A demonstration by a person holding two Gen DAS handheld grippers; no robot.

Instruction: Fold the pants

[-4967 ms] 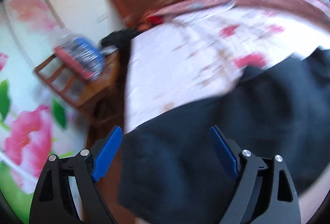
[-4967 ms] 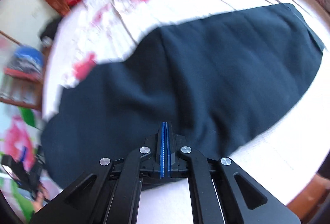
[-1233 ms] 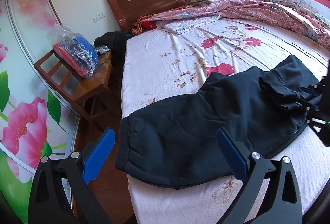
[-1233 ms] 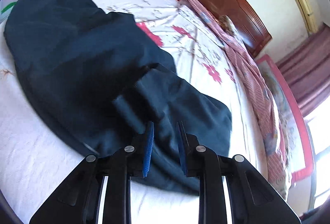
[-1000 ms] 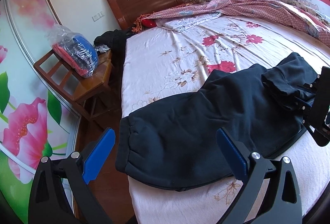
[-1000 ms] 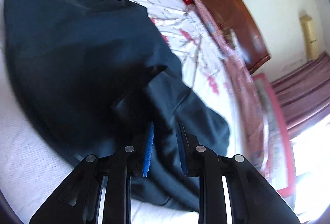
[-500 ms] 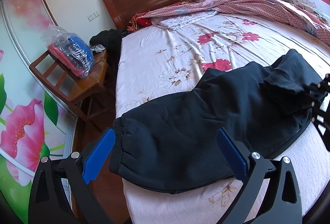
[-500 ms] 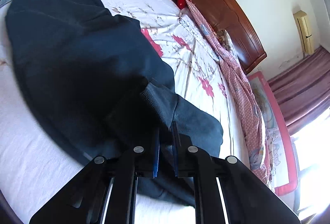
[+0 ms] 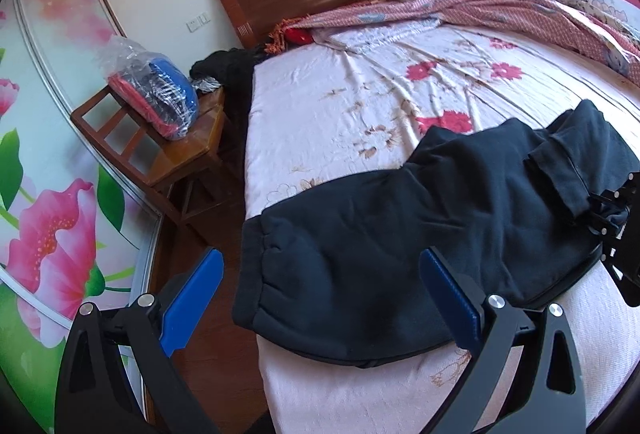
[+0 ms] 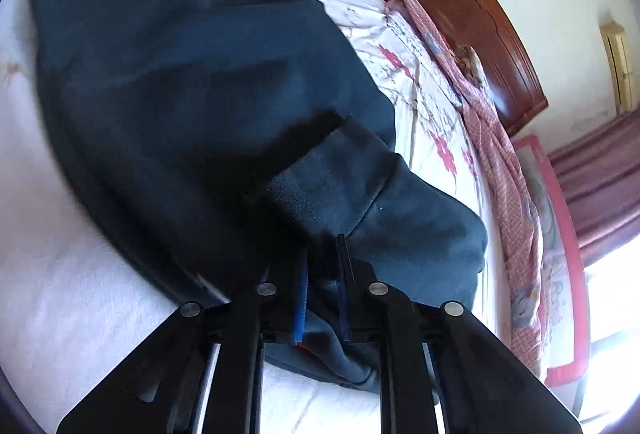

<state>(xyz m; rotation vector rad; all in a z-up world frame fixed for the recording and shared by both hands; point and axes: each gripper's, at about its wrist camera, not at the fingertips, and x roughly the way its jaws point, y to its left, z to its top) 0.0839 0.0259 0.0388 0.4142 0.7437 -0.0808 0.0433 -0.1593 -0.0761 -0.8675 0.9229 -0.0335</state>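
Dark navy fleece pants (image 9: 400, 234) lie flat on the floral-sheeted bed (image 9: 360, 94), at its near edge. Left wrist view: long axis runs 8 to 2 o'clock, elastic cuffs at 8 overhanging the edge. Left hand-held gripper (image 9: 320, 298) hovers released, jaws wide, touching nothing. Right wrist view: right hand-held gripper (image 10: 322, 290) is clenched on a bunched fold of the pants at 6 o'clock. Judgement: carry this end low toward the cuffs, align the edges, and let the left one pin the fabric.
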